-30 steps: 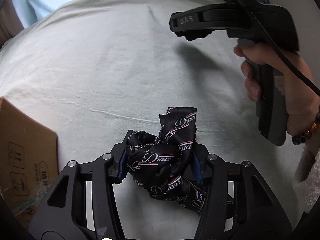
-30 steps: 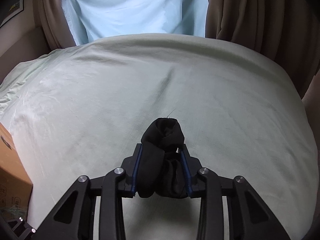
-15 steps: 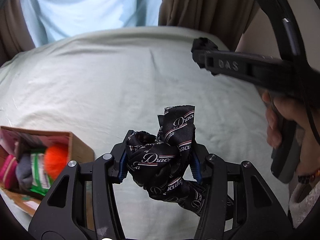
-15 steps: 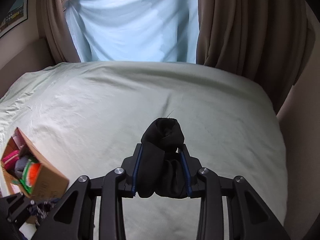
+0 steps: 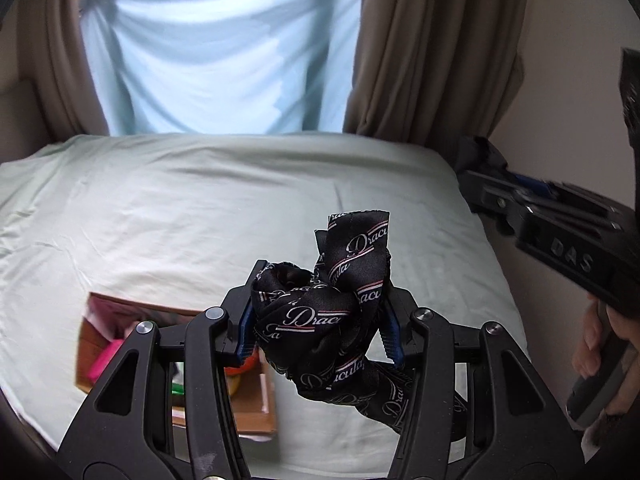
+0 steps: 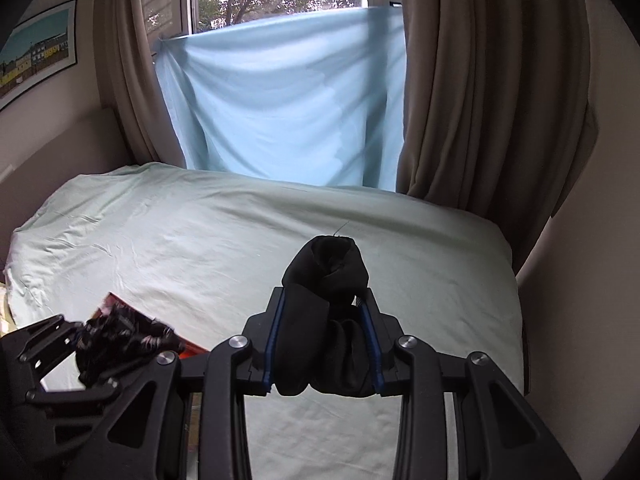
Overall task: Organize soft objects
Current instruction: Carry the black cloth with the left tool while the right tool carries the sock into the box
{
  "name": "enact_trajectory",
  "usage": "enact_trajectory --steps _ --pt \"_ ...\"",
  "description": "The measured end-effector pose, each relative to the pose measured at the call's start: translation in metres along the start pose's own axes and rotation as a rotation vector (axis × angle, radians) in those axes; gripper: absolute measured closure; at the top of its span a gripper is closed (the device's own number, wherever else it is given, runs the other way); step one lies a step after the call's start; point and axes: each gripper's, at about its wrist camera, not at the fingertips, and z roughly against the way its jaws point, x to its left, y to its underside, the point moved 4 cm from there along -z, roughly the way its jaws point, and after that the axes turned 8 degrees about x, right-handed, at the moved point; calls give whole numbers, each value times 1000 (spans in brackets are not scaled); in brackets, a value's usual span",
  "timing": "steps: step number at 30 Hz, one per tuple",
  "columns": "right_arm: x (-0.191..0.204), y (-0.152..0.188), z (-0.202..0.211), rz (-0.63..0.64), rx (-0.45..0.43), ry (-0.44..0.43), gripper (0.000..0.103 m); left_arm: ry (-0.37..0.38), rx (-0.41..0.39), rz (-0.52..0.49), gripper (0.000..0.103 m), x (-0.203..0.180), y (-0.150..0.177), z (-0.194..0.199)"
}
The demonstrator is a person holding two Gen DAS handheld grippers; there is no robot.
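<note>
Pale green bedsheet (image 5: 200, 200) spreads below brown curtains (image 6: 488, 92) and a blue window cloth (image 6: 288, 100), with an open cardboard box (image 5: 256, 400) of bright items partly hidden behind the left gripper (image 5: 320, 320). That gripper clamps a bunched black printed scarf (image 5: 320, 316) (lettering visible) above the box's edge; the right gripper (image 6: 324, 344) pinches a rolled black cloth (image 6: 324, 312) over the bed.

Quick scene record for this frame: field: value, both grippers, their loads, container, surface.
left gripper: shut on printed black scarf, held above the box
right gripper: shut on rolled black sock, off the bed
container: open cardboard box on the bed, soft items inside
surface: pale green bedsheet
</note>
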Motion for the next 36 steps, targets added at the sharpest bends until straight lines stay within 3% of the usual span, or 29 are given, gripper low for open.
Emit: enact_trajectory --steps 8,13,26,36 --pt "82 -3 43 -35 -2 -31 71 3 -22 -5 57 70 -11 56" --pt "136 4 41 -92 23 -27 71 -5 19 -35 57 120 -3 60" --pt "231 53 -39 -310 210 -51 71 -21 230 -31 57 243 47 4" --pt "237 103 -109 -423 386 -7 71 15 376 -24 57 263 86 -54"
